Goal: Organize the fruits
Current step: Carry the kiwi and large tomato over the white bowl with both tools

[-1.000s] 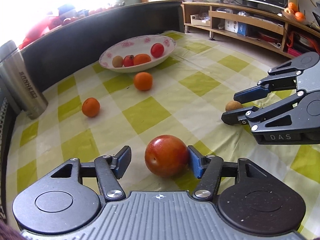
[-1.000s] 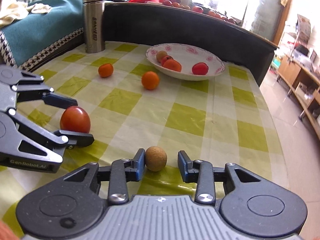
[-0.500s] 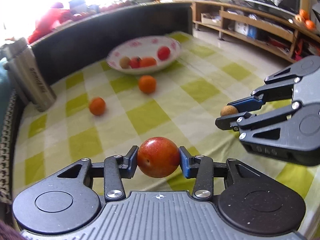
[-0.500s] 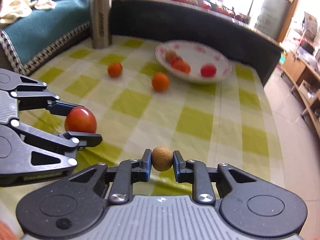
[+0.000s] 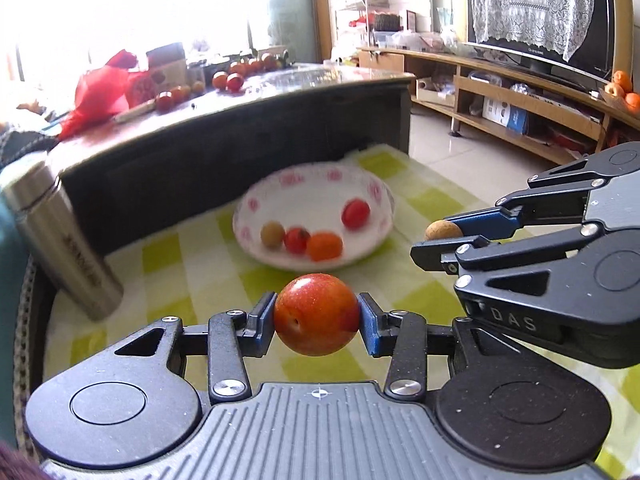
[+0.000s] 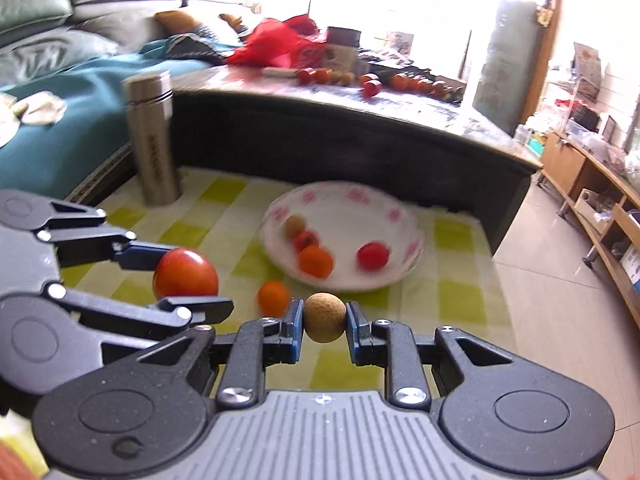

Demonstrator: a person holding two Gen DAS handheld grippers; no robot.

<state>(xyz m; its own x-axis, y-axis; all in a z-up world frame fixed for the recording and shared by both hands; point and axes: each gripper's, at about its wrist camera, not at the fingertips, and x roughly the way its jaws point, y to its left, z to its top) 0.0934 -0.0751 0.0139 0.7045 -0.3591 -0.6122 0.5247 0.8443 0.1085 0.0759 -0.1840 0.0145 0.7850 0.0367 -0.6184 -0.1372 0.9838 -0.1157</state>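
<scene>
Left gripper (image 5: 317,322) jaws clamped on red fruit (image 5: 316,314) — right gripper (image 6: 325,326) jaws on brown fruit (image 6: 325,317).

A home living room: sofa (image 6: 60,60), television (image 5: 540,20) (lace-draped) on a wooden media shelf (image 5: 500,92).

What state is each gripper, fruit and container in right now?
Left gripper: shut on the large red round fruit, lifted.
Right gripper: shut on the small tan-brown round fruit, lifted.
White floral-rimmed bowl: upright, holding four fruits.
Loose orange: on the checked tablecloth, outside the bowl.
Steel flask: upright, capped.
</scene>
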